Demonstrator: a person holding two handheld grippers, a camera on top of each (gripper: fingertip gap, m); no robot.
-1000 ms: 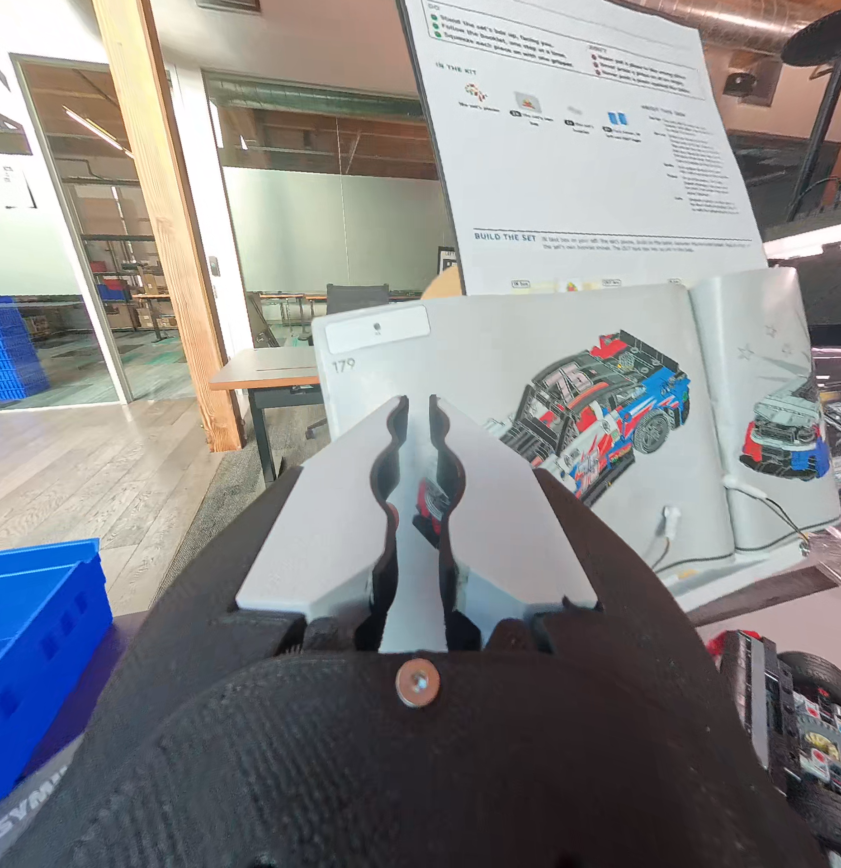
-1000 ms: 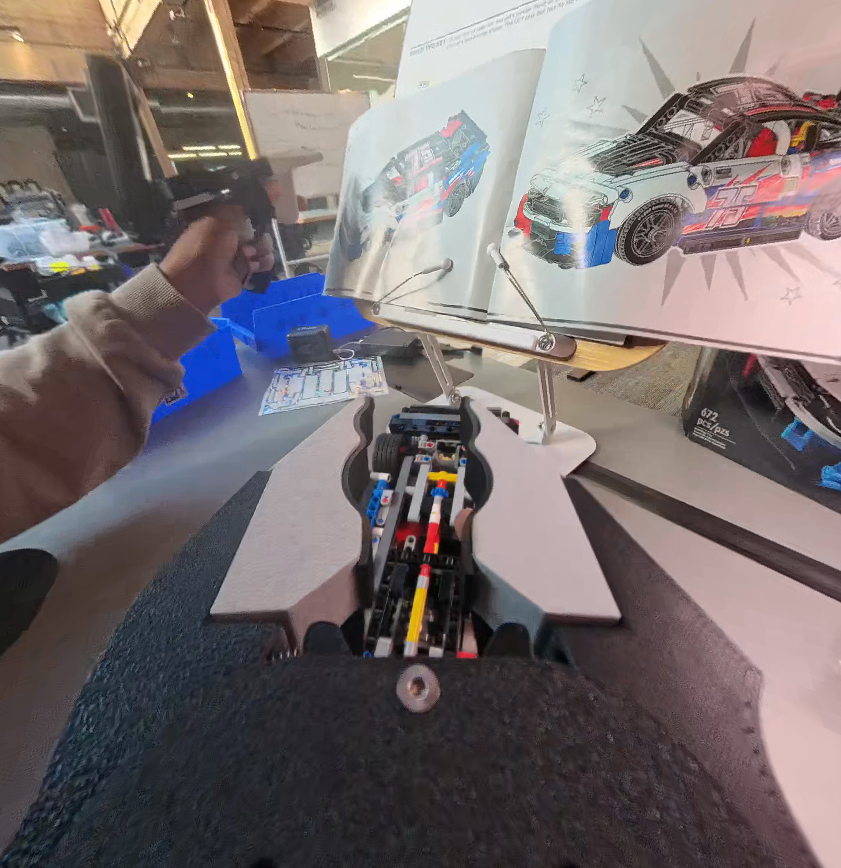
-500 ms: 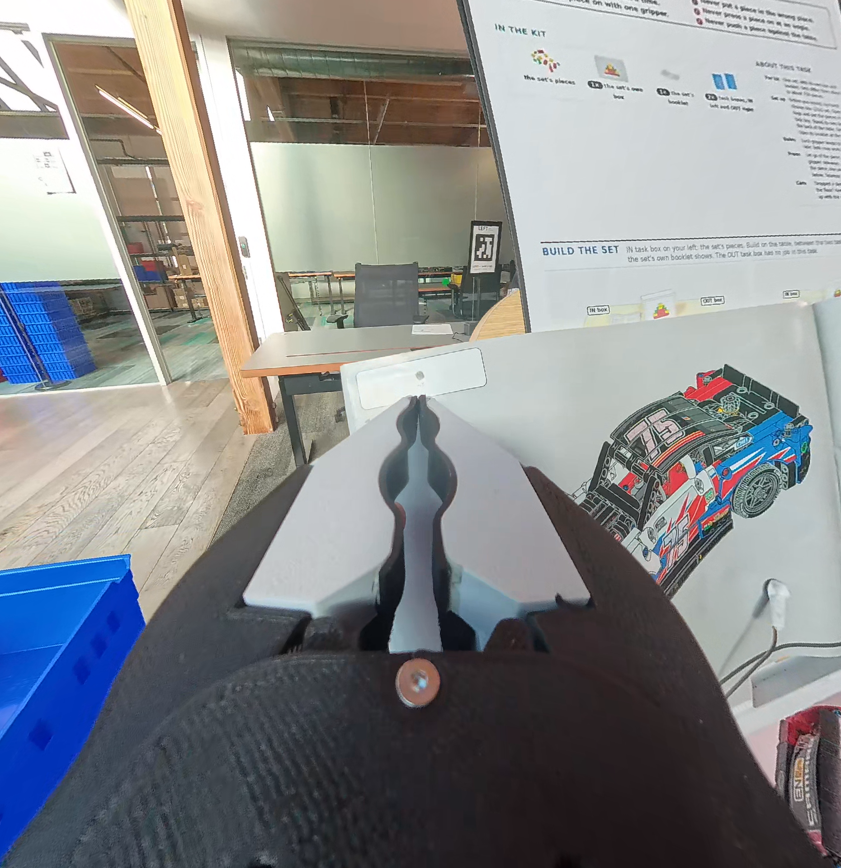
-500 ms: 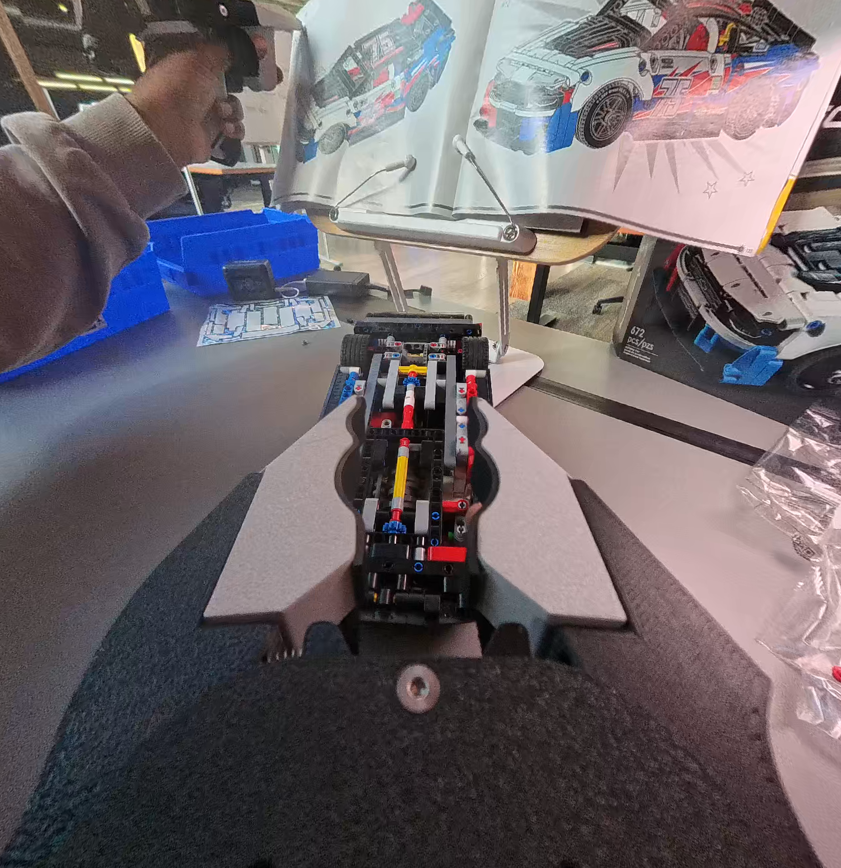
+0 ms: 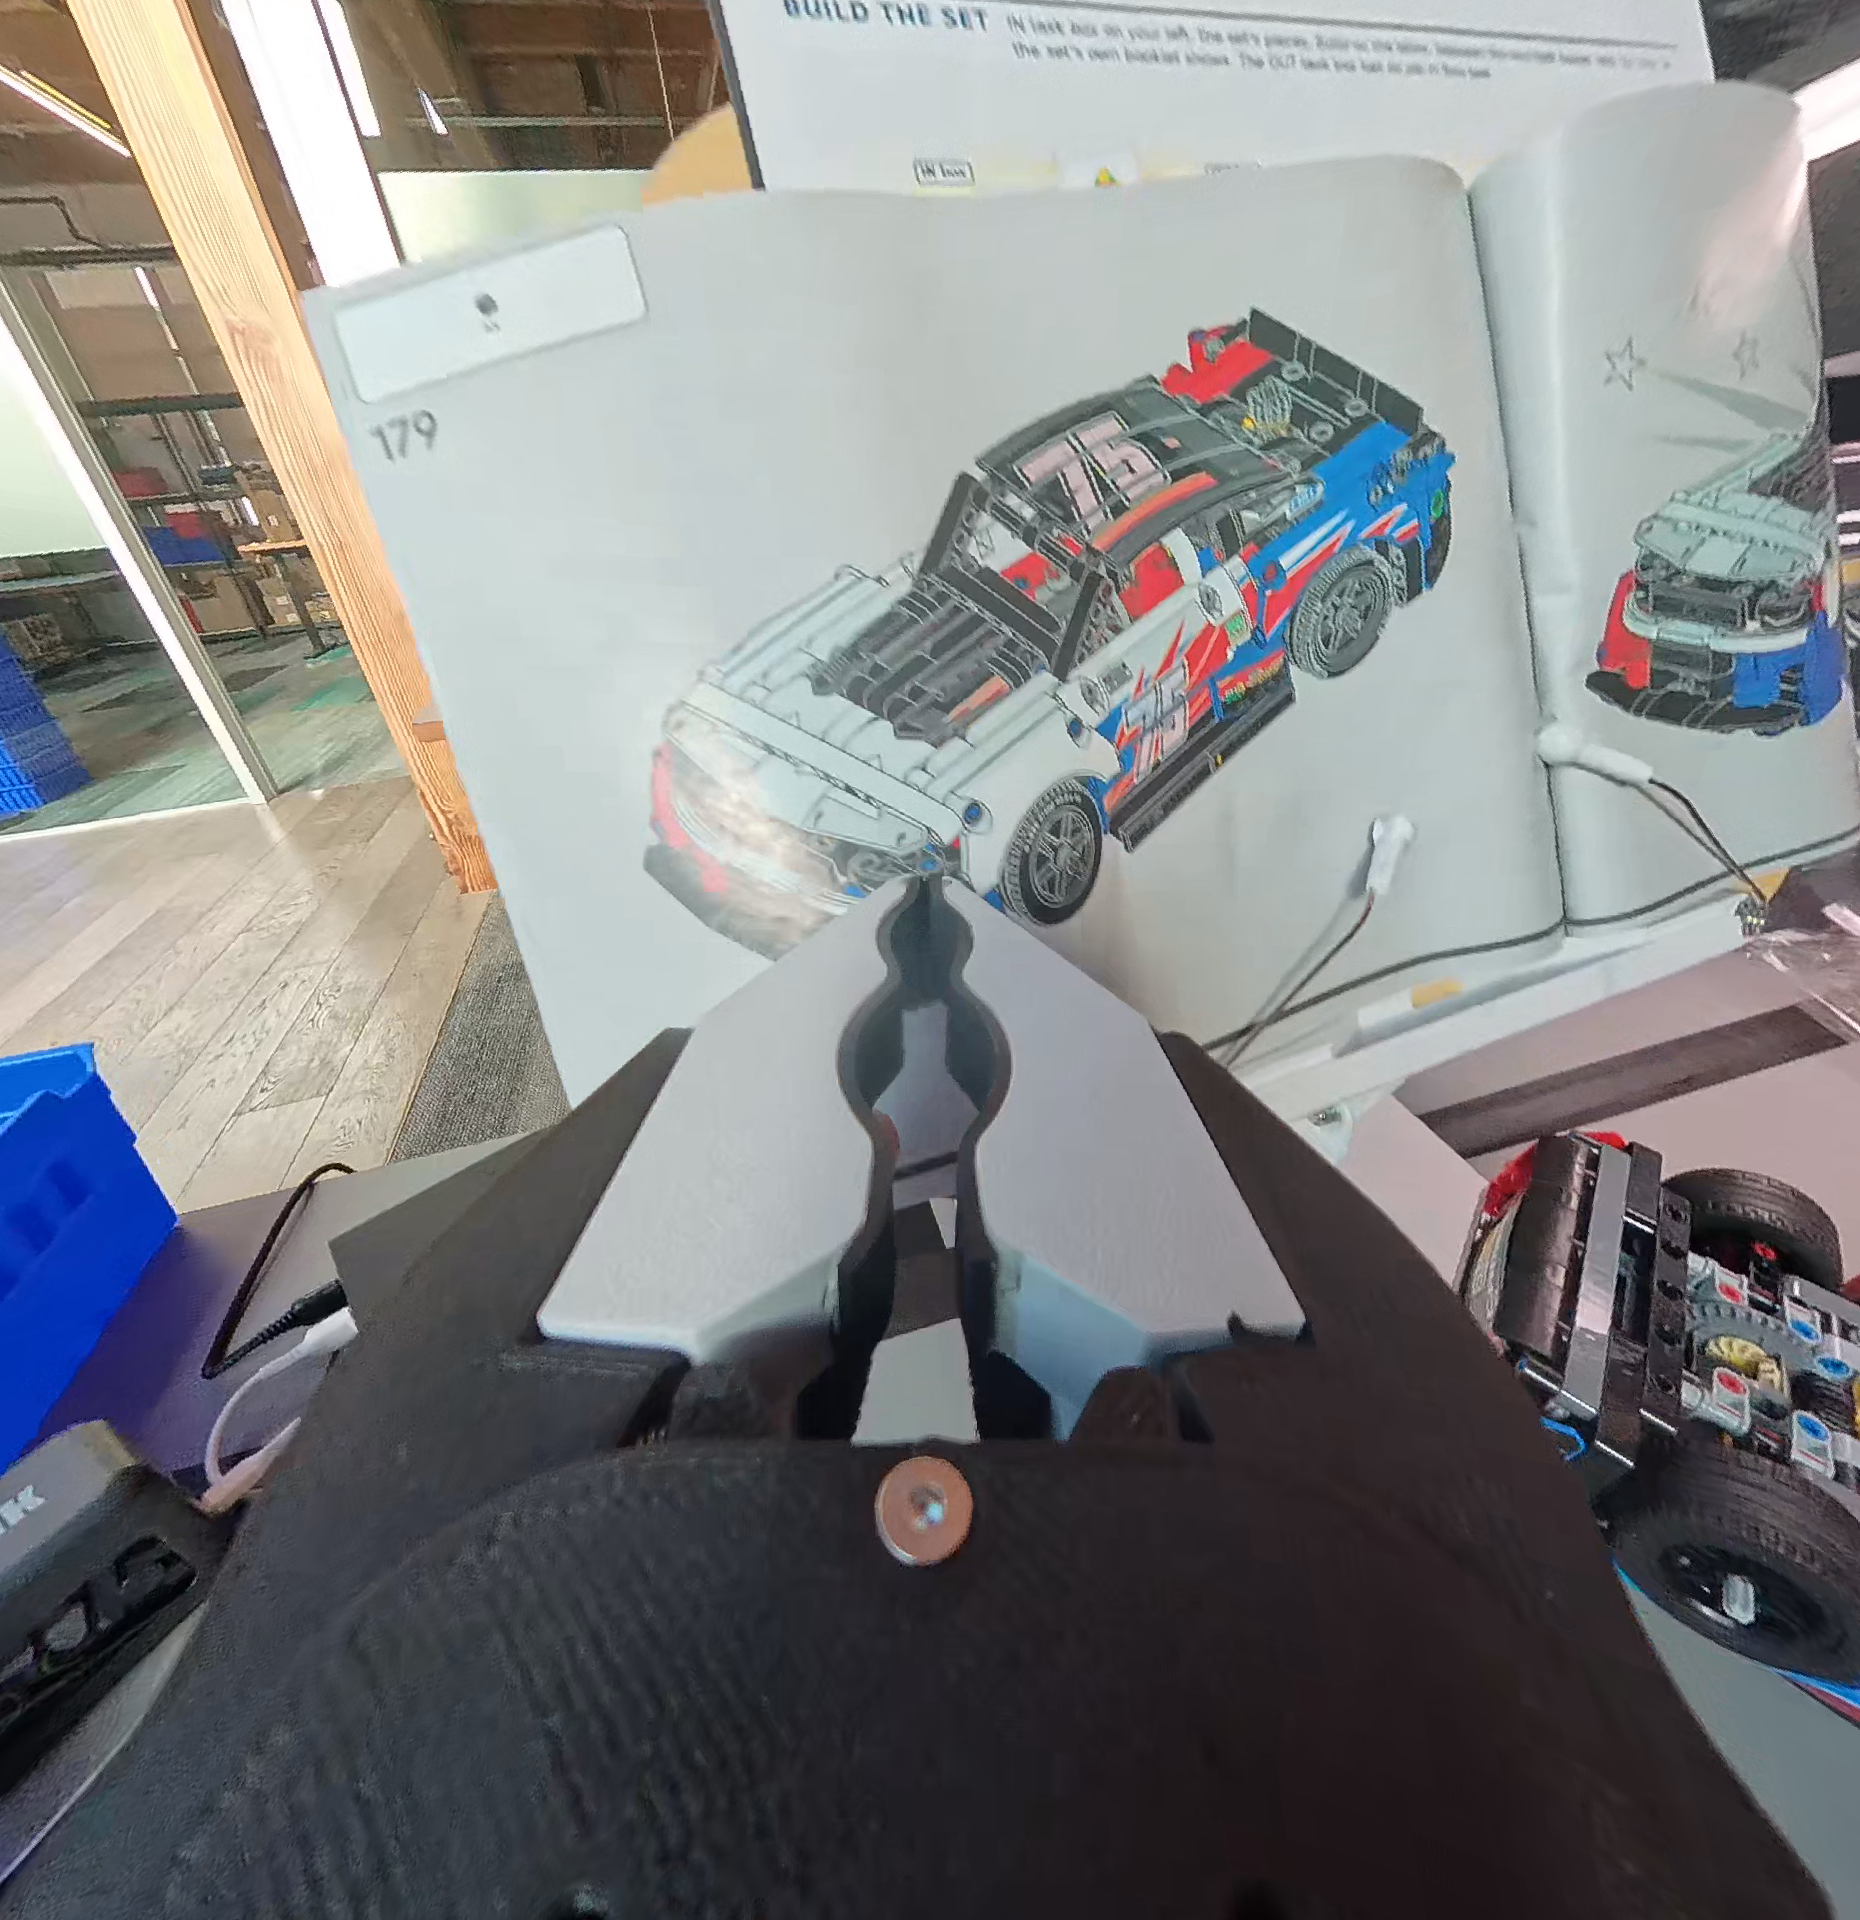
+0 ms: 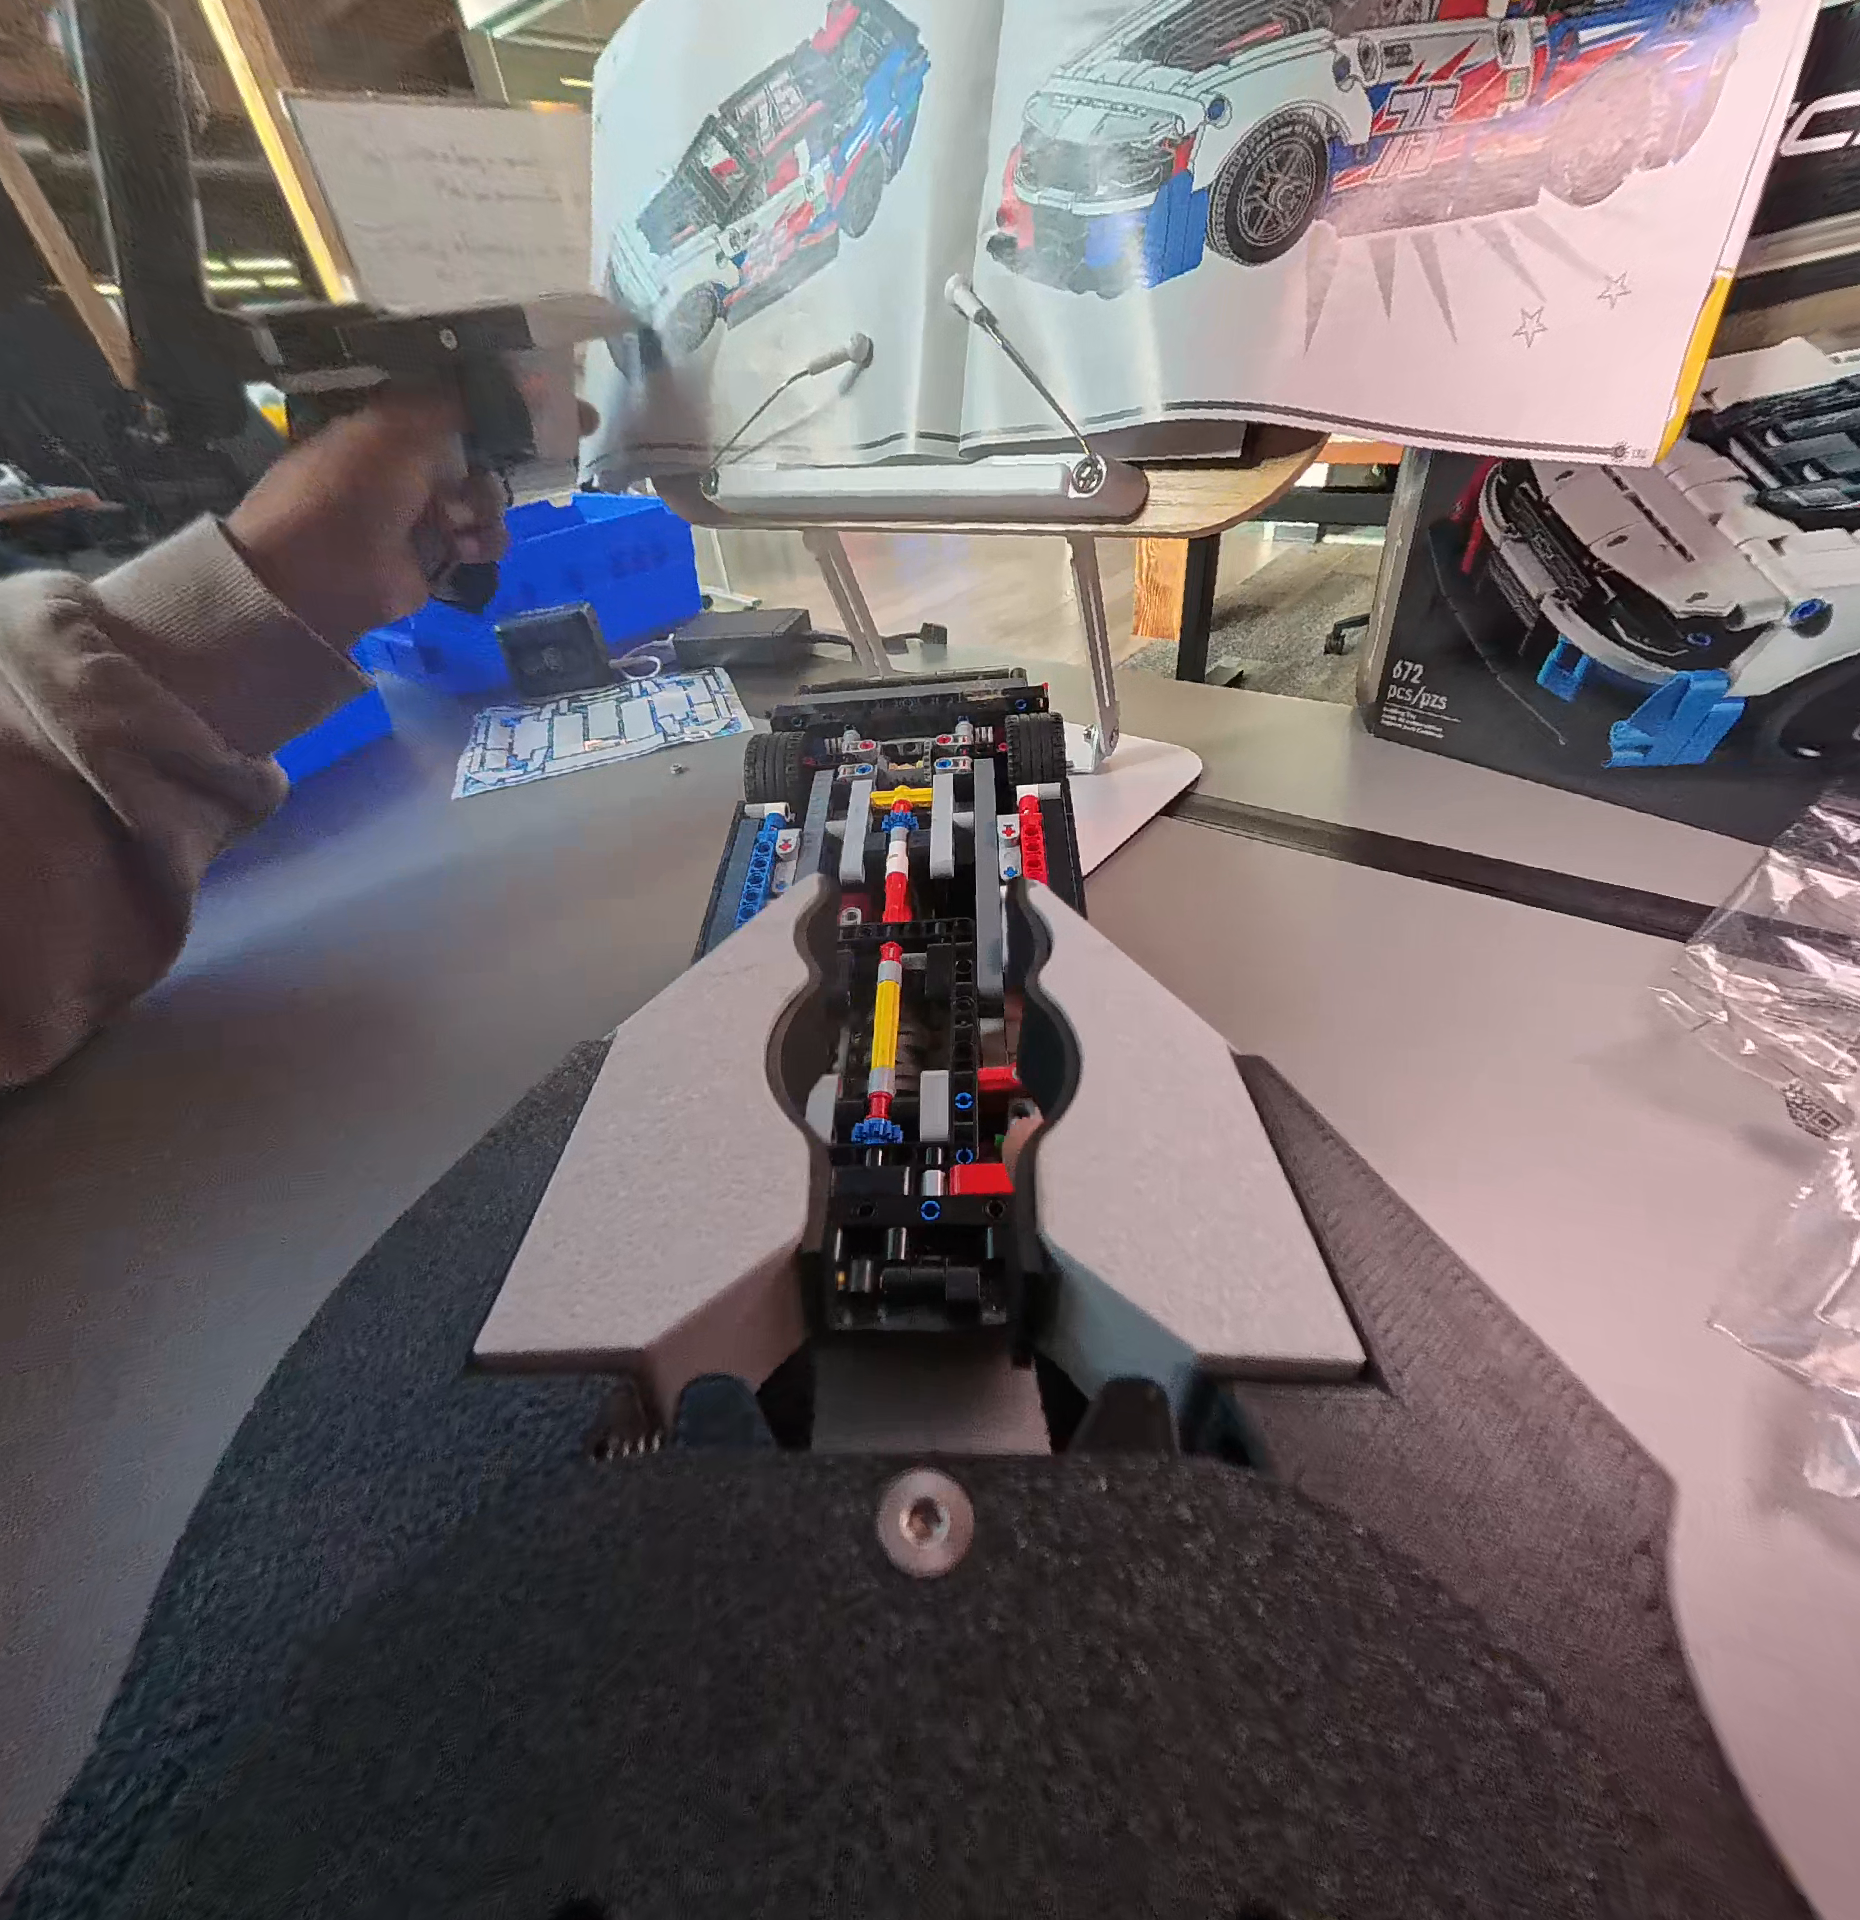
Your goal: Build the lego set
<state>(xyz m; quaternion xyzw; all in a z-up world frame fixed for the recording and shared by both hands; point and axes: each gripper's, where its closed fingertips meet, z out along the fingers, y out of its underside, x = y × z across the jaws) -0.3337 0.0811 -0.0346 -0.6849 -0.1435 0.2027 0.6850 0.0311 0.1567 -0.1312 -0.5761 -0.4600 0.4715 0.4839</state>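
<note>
My right gripper [image 6: 921, 894] is shut on the Lego car chassis [image 6: 895, 790], a long black frame with red, yellow and blue parts and rear wheels, pointing away toward the booklet stand. The chassis also shows at the right edge of the left wrist view [image 5: 1684, 1330]. My left gripper [image 5: 921, 888] is shut, its tips right at the lower part of the open booklet's [image 5: 905, 468] left page. I cannot tell whether it pinches the page. In the right wrist view a person's hand [image 6: 365, 509] holds the left gripper [image 6: 593, 322] at the booklet's [image 6: 1165, 343] left edge.
The booklet rests on a metal stand [image 6: 905, 488] with wire page holders. The set's box [image 6: 1632, 603] stands at the back right, clear plastic bags [image 6: 1799, 987] lie at right. A sticker sheet [image 6: 604, 722], blue bins [image 6: 593, 561] and a black device [image 5: 53, 1548] are at left. The left gripper's tips are roughly 40 cm from the right gripper's. It is some 30 cm from my left tips to the black device [image 5: 53, 1548]. The right camera catches it too, in the right wrist view [image 6: 557, 622].
My left gripper shut and moved in close to the booklet's left page. My right gripper kept its hold on the chassis and tilted it down toward the table.
</note>
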